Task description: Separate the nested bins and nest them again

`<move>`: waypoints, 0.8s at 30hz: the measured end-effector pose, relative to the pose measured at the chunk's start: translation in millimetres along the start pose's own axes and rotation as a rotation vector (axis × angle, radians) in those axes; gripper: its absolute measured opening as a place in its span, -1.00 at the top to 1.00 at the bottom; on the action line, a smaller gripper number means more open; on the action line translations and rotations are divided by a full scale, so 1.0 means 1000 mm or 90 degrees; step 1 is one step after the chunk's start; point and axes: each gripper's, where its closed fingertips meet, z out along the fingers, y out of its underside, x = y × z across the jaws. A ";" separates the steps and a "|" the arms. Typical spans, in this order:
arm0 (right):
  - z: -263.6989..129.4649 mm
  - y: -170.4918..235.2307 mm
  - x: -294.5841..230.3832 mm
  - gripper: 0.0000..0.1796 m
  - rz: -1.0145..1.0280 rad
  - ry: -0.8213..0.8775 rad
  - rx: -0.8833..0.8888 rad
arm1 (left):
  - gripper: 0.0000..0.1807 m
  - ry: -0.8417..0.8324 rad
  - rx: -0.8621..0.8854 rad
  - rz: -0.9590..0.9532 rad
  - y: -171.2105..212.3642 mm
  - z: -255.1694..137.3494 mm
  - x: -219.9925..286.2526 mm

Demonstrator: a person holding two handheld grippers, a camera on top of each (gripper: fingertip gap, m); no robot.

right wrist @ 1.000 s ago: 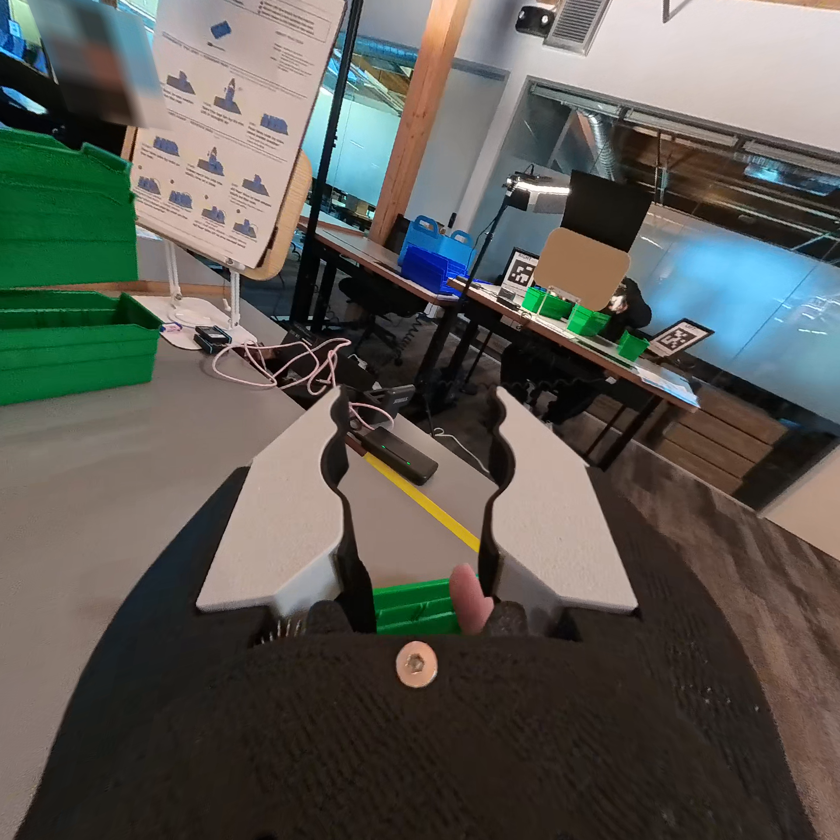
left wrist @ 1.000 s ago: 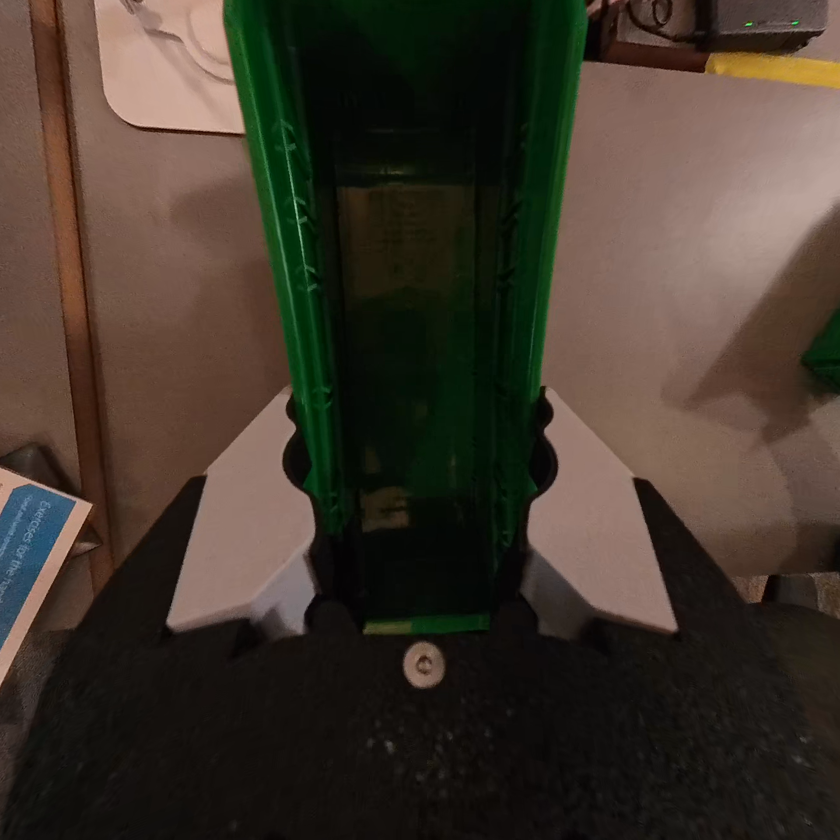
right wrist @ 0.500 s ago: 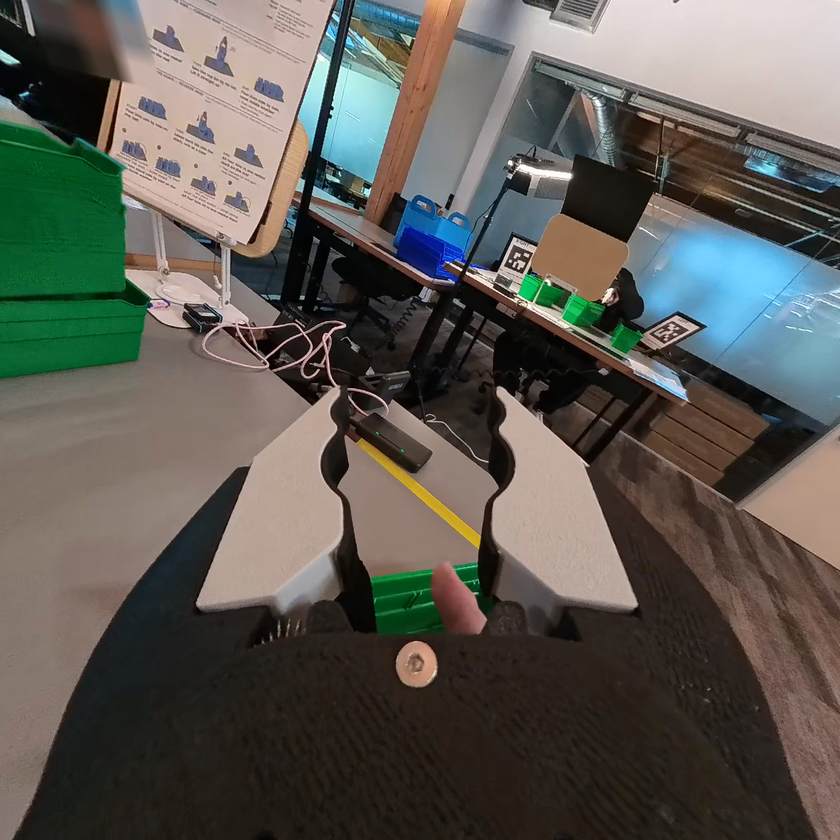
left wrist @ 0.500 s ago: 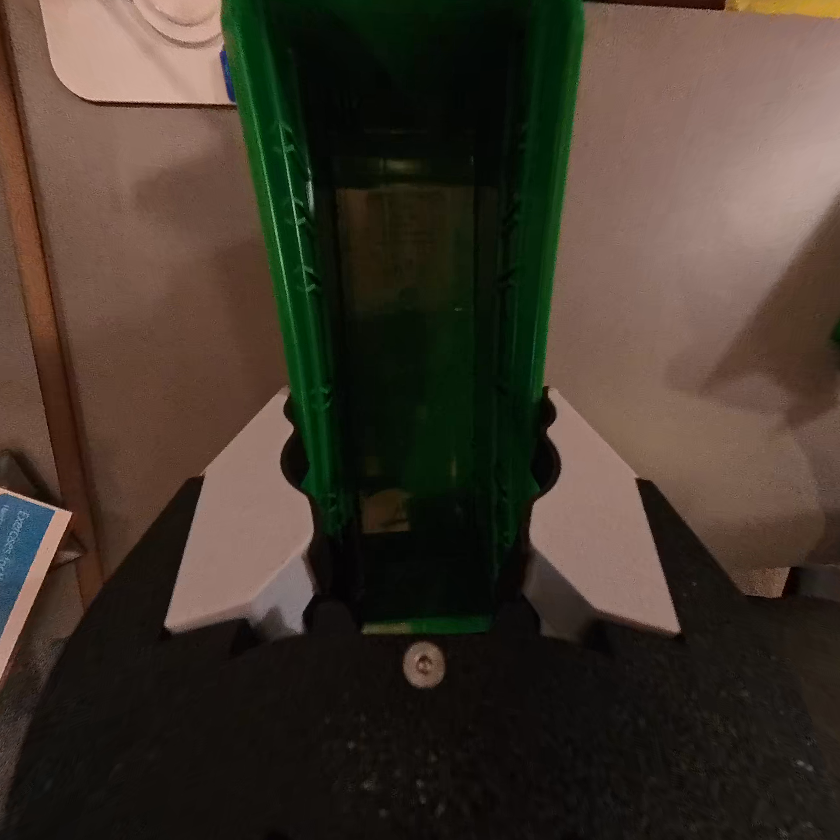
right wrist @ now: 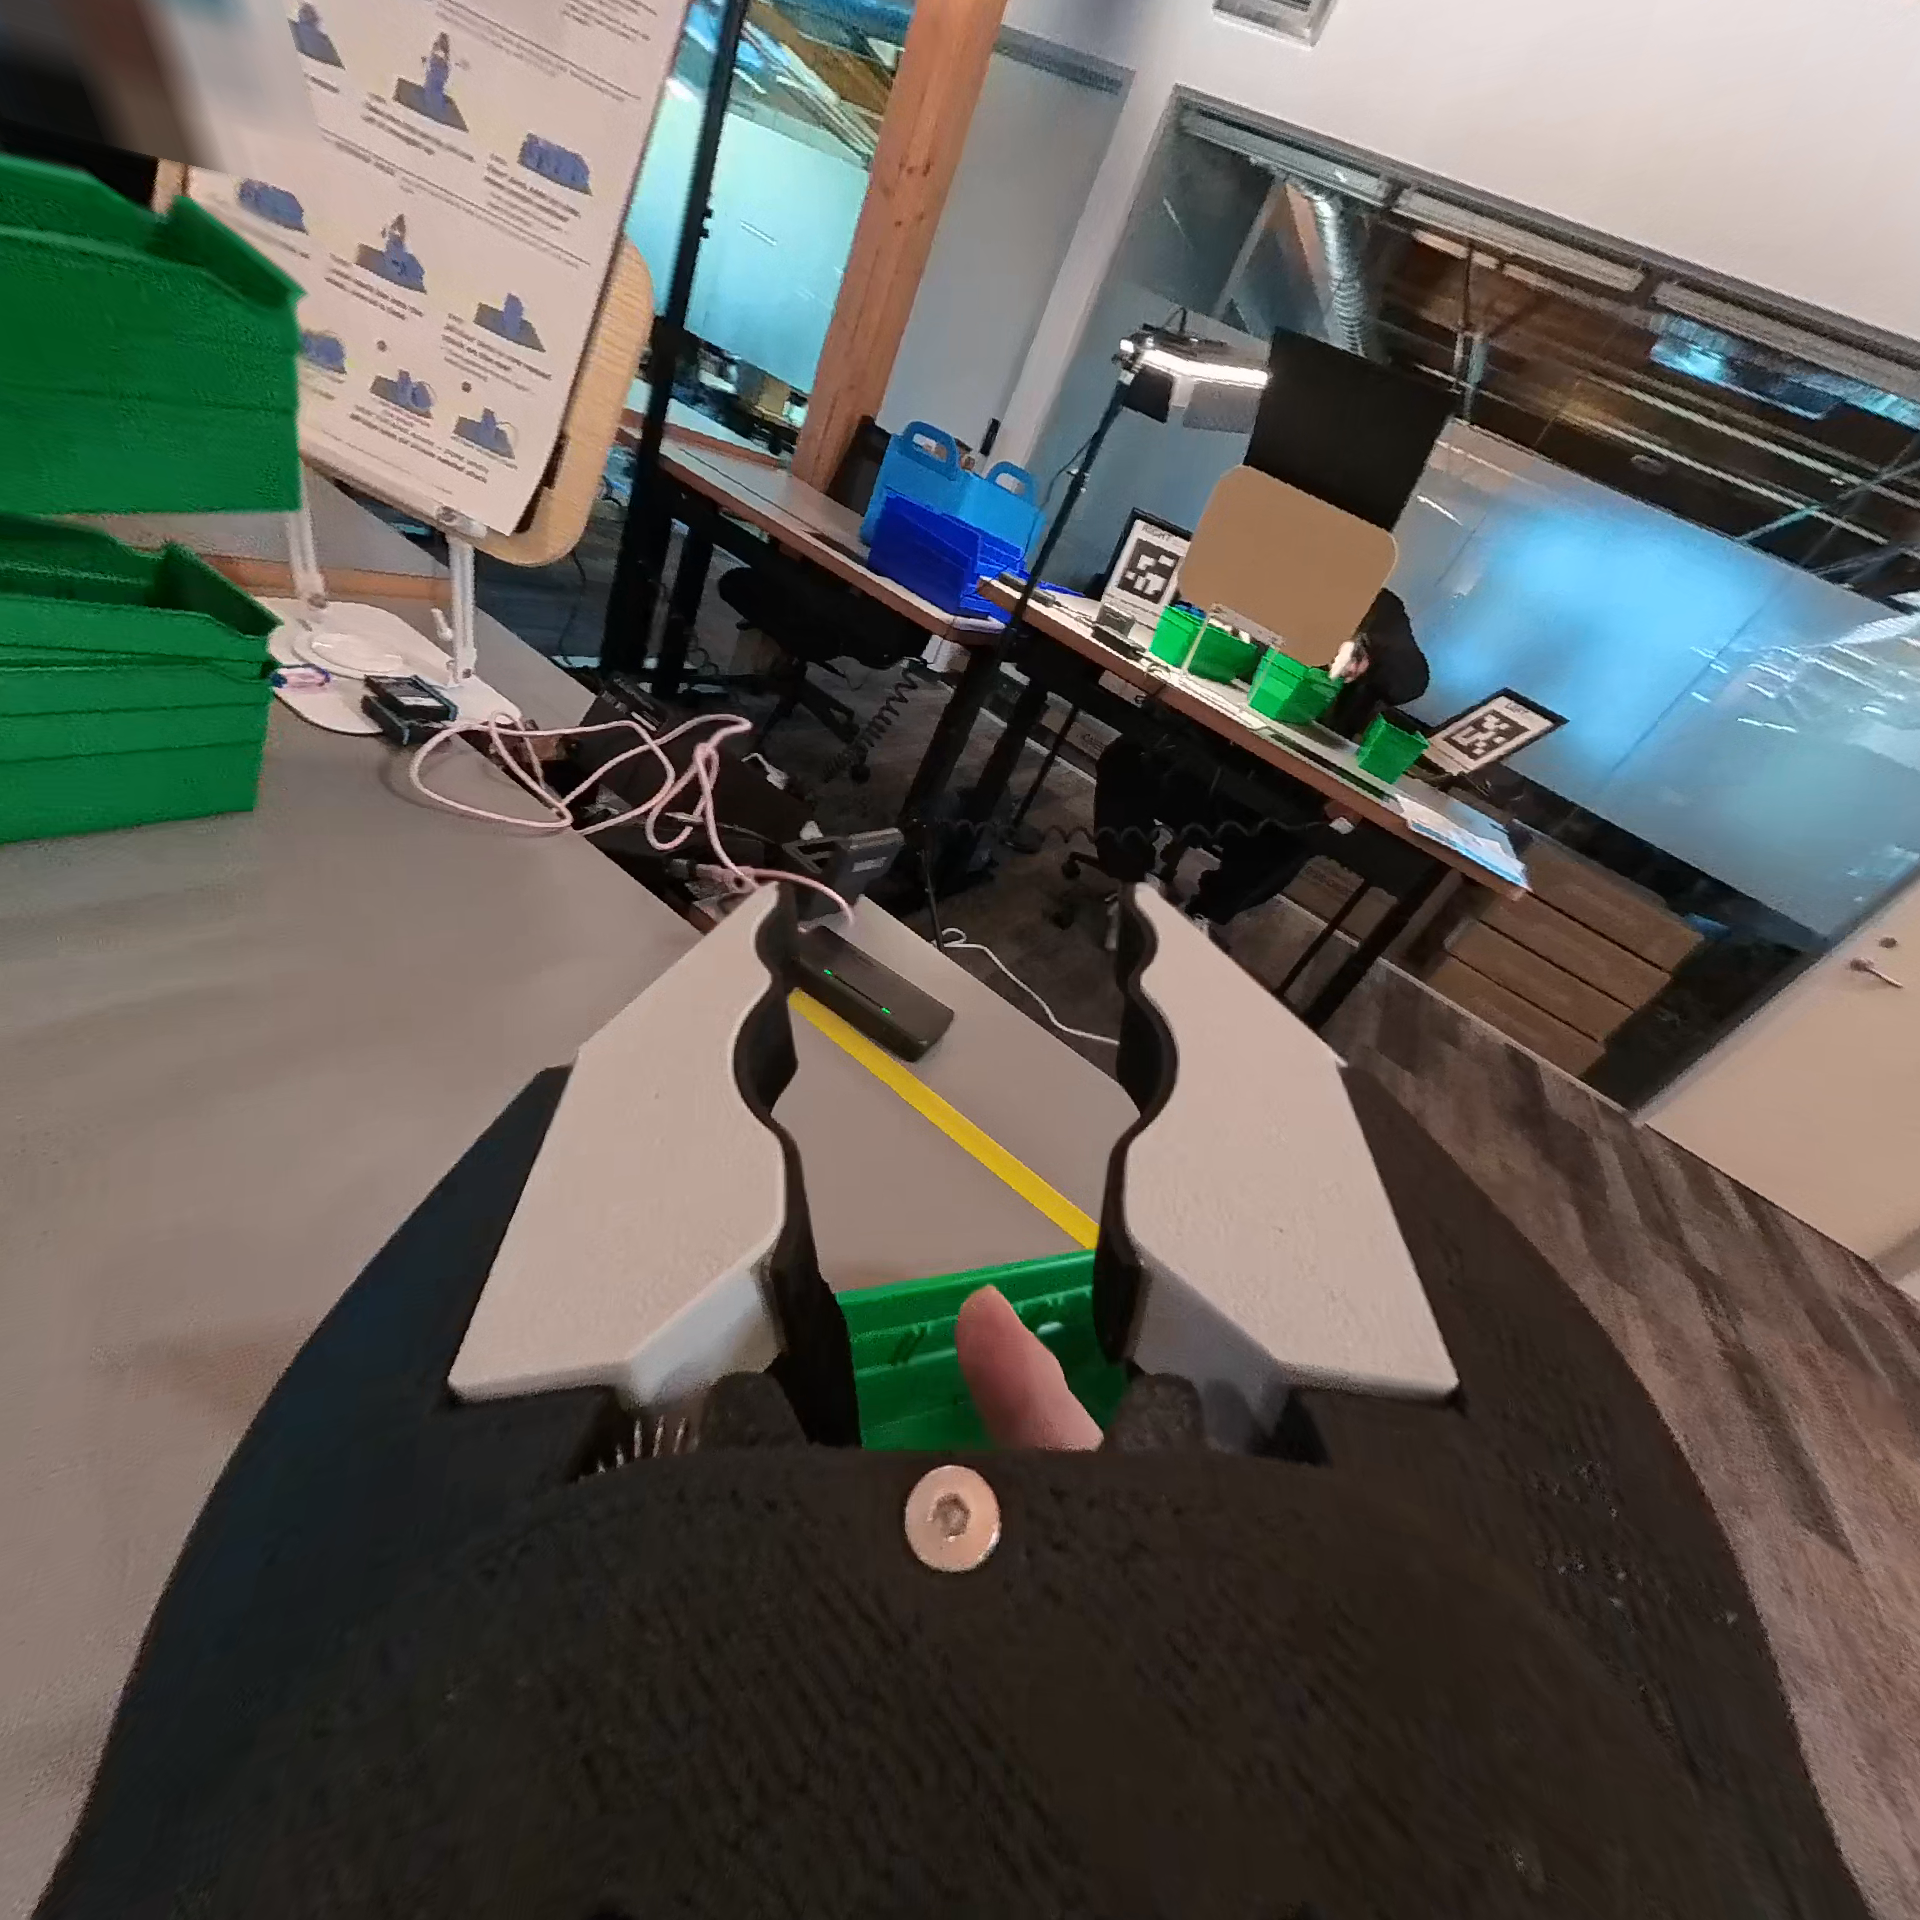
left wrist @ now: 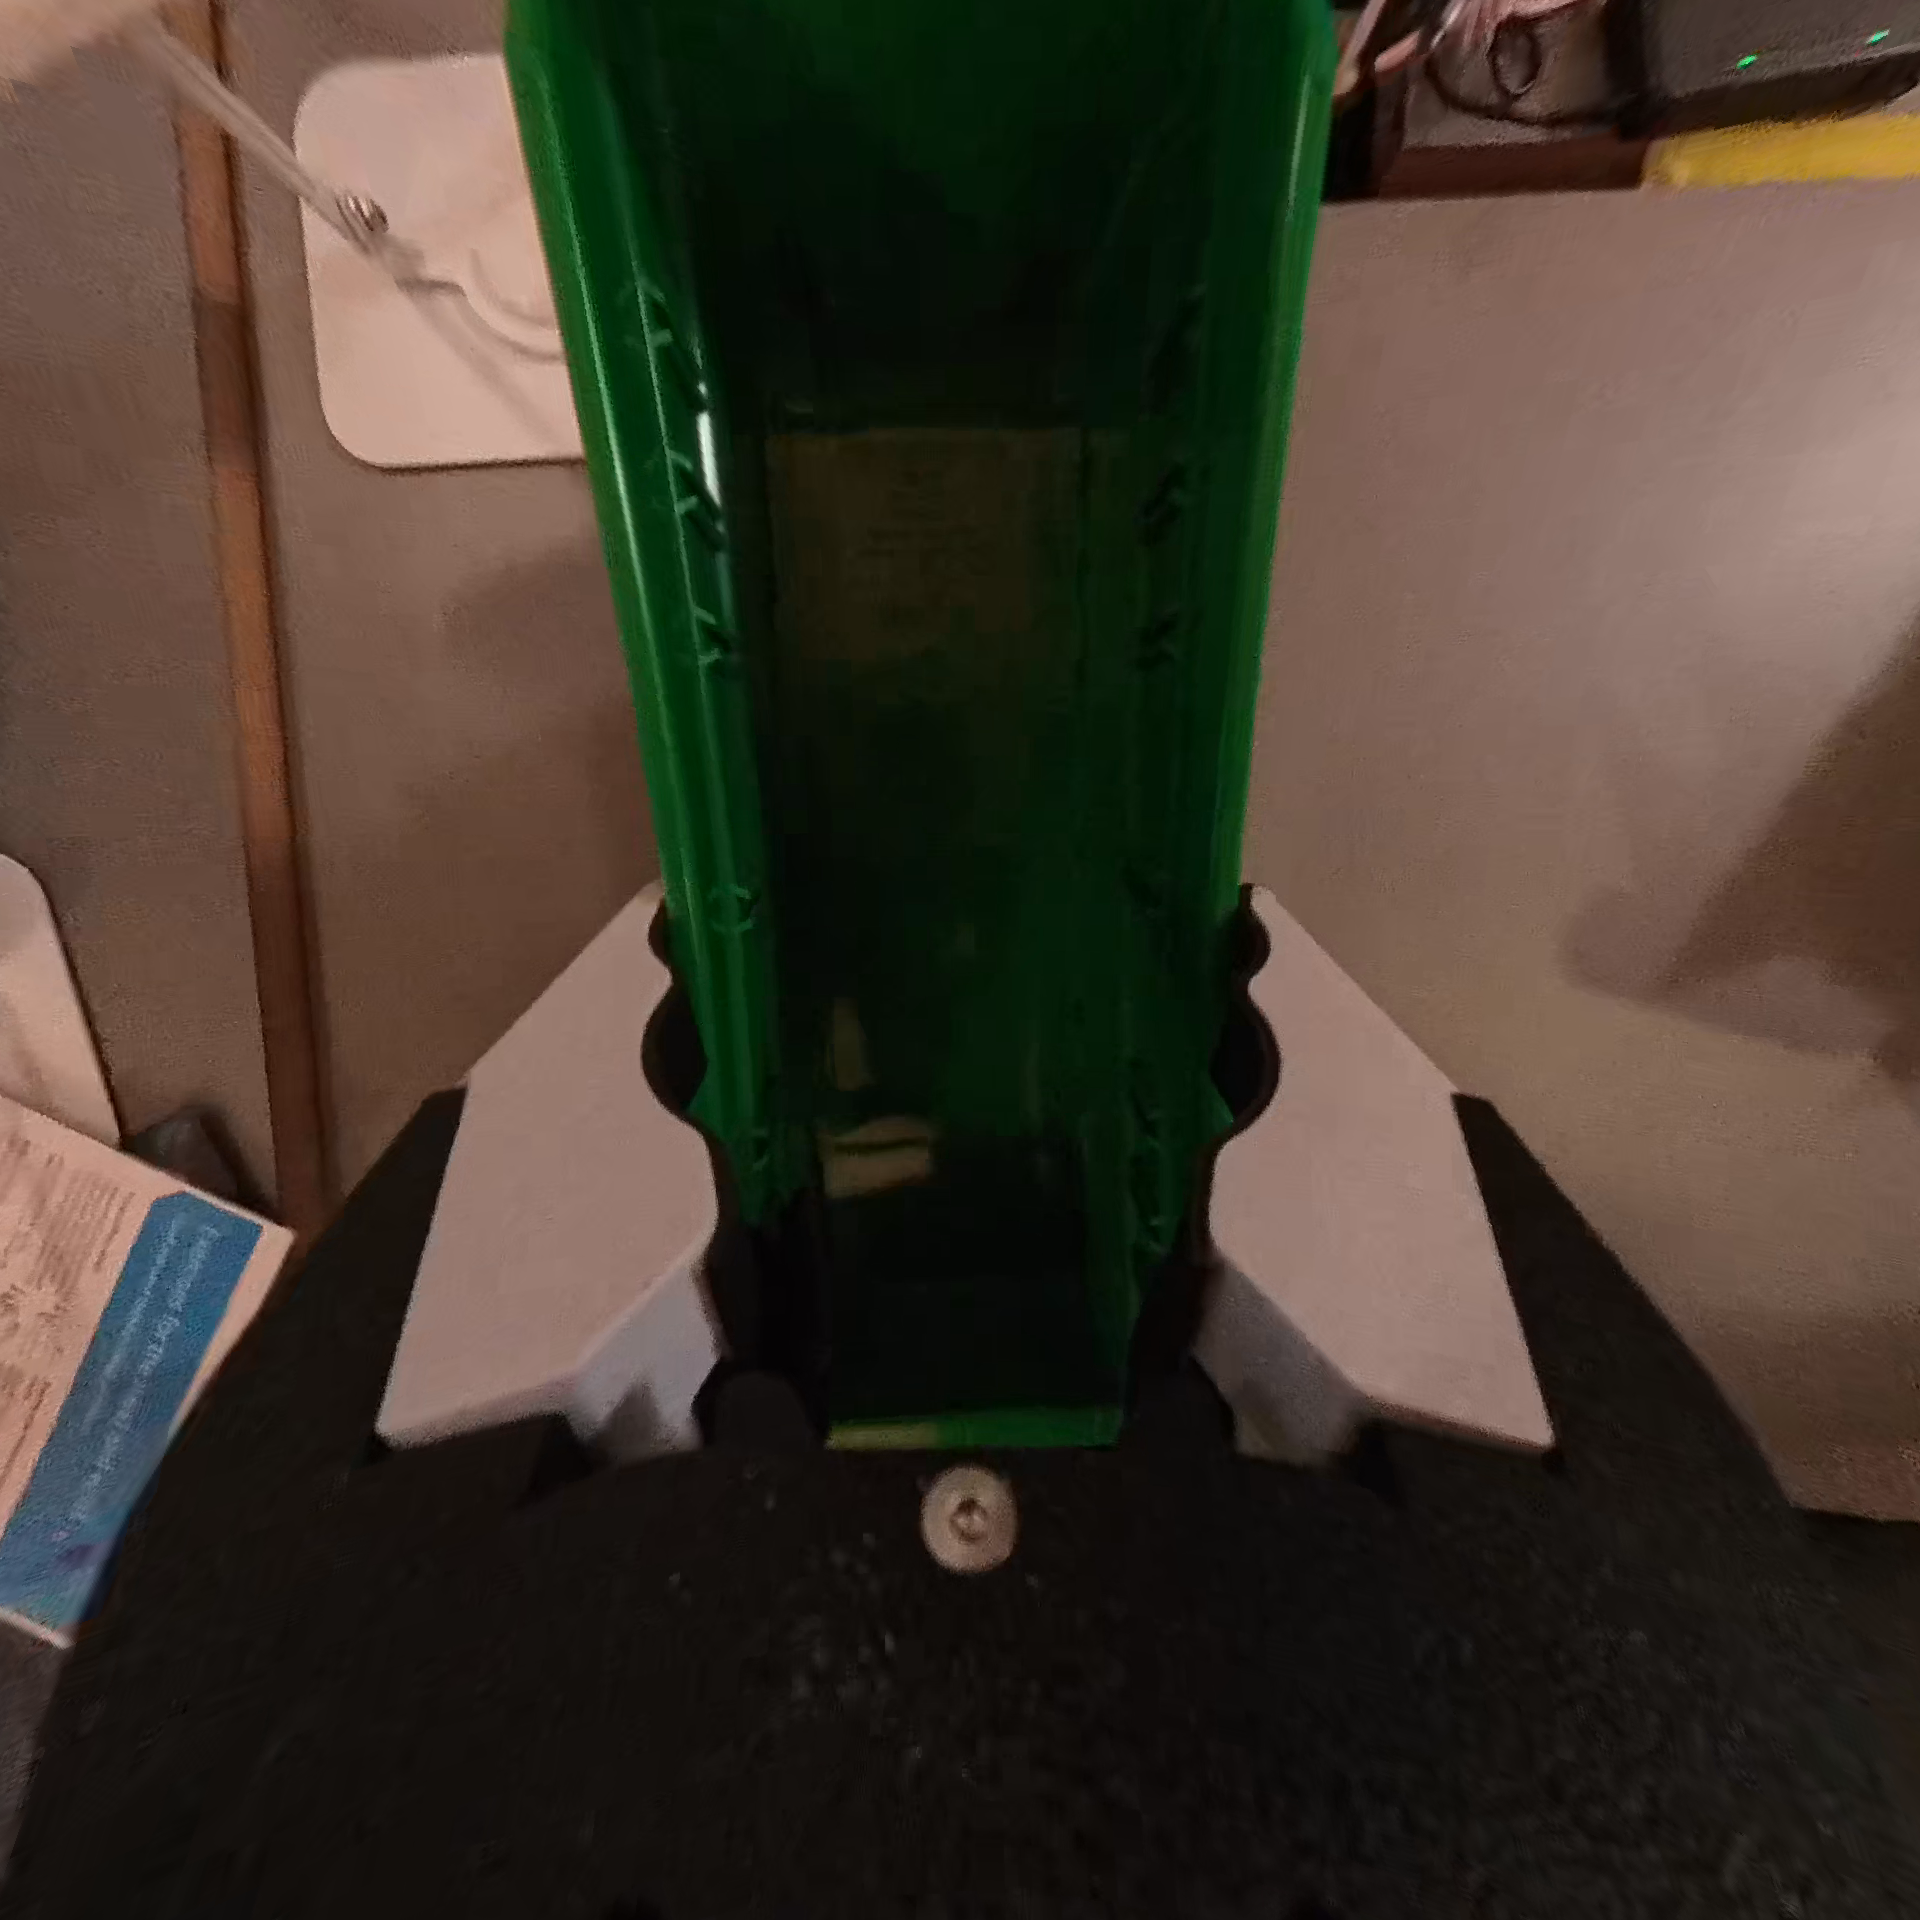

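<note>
Left wrist view: green bin (left wrist: 935, 644) lengthwise between tool (left wrist: 956, 1039) fingers.

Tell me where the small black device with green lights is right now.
In the right wrist view, the small black device with green lights lies on the grey table near its far edge, beside the yellow tape strip, just beyond the right gripper.

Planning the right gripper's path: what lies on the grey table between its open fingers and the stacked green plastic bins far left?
Bare grey table in the right wrist view: nothing lies between the right gripper and the stacked green plastic bins.
</note>
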 end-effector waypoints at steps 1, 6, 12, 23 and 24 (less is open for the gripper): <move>-0.002 0.001 0.006 0.33 0.005 0.013 0.000 | -0.11 -0.006 0.019 0.019 -0.009 -0.007 0.009; -0.023 0.007 0.048 0.33 0.054 0.102 0.011 | -0.11 0.102 0.080 0.136 -0.055 -0.017 0.120; -0.056 0.011 0.093 0.33 0.116 0.204 0.040 | -0.12 0.234 0.018 0.254 -0.080 0.057 0.277; -0.070 0.003 0.099 0.33 0.142 0.206 0.078 | -0.15 0.200 -0.099 0.332 -0.063 0.211 0.414; -0.069 0.004 0.098 0.33 0.142 0.204 0.077 | -0.17 0.197 -0.097 0.331 -0.064 0.212 0.417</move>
